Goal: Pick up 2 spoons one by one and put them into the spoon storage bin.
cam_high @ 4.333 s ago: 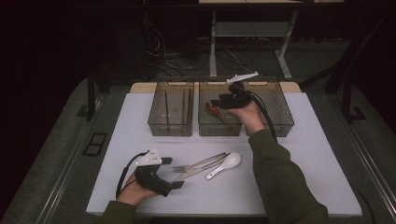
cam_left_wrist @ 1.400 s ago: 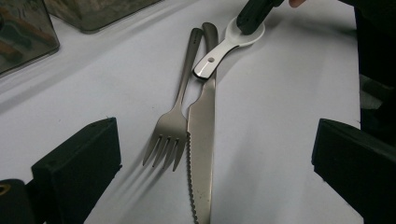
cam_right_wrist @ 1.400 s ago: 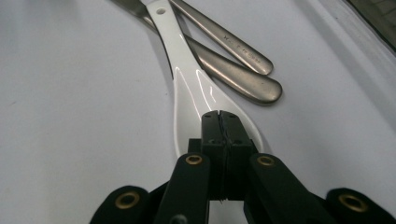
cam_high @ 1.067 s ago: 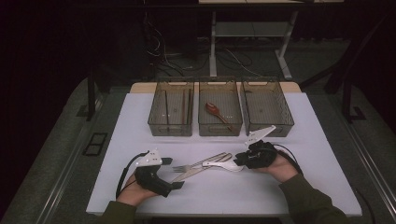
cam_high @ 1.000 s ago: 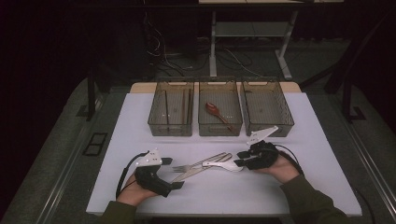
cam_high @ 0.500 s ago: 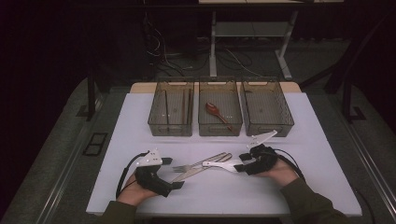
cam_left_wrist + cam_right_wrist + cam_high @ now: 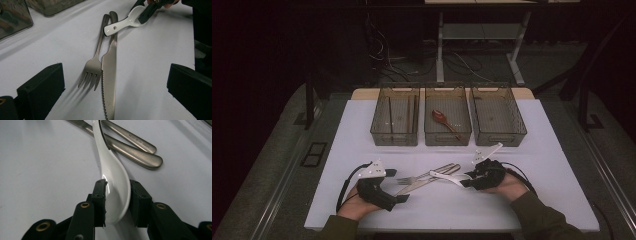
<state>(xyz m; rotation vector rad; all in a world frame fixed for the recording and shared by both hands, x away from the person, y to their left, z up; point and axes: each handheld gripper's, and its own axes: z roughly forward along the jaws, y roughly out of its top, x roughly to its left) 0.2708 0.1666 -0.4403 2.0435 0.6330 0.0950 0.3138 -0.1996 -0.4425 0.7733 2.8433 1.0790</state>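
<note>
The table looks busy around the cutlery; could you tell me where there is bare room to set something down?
Bare: the strip of table left of the three bins, and right of them. Crowded: the front middle, with fork, knife and white spoon between both grippers.

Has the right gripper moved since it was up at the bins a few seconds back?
Yes. The right gripper has come from the middle bin toward the table's near edge, and its fingers have just been closing on the white spoon.

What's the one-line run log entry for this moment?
right gripper: jaws just closing on white spoon bowl | left gripper: open, resting on table | fork, knife: untouched | middle bin: wooden spoon
</note>
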